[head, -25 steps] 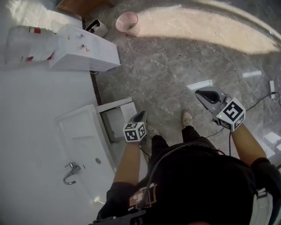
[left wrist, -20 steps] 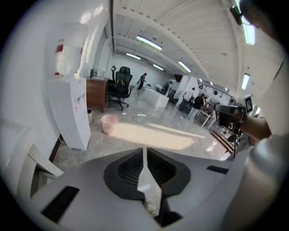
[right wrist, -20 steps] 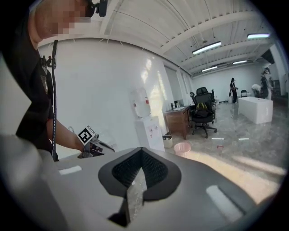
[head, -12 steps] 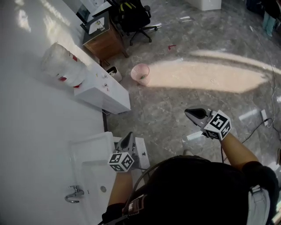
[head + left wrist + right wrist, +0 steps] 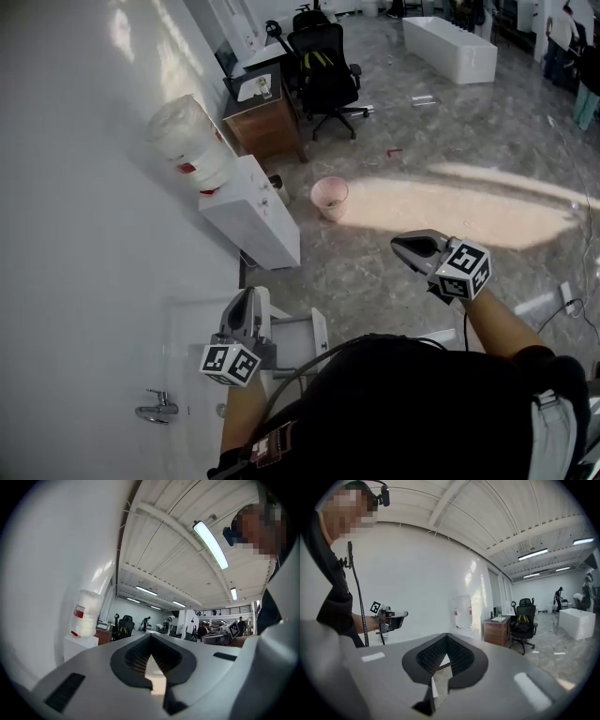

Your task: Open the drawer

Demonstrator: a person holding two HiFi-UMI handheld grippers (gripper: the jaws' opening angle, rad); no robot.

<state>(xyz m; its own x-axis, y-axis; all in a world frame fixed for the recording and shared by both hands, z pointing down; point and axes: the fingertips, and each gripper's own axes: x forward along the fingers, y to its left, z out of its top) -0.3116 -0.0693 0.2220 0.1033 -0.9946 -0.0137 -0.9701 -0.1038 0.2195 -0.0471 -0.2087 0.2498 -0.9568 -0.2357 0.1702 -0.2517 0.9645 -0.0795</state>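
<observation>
White everywhere on that side: wall, sink, and the drawer, which sits low down beneath the left claw and a little toward the right claw's side. From where I stand the drawer looks pulled out from under the sink, with its front panel jutting into the floor space by the person's legs, so I judge the opening part done.

The left claw is closed tight with nothing between its tips, held level up near the wall. The right claw hangs out over the stone floor, well apart from the drawer. Its tips also look pressed together and empty.

The trouble I see is the drawer itself. It sticks out below both claws, mostly hidden from the person by their own body, and a step forward could drive a shin or knee into that front panel and wrench it sideways.

A thin cable drops from just behind the right claw toward the floor. If that arm swings across, I reckon the cable could catch on the drawer's corner.

The left claw is also close to the wall and sink rim, so a careless turn could knock against them. The water cooler, pink bin and office chair stand far ahead of both claws, out of harm's way.
</observation>
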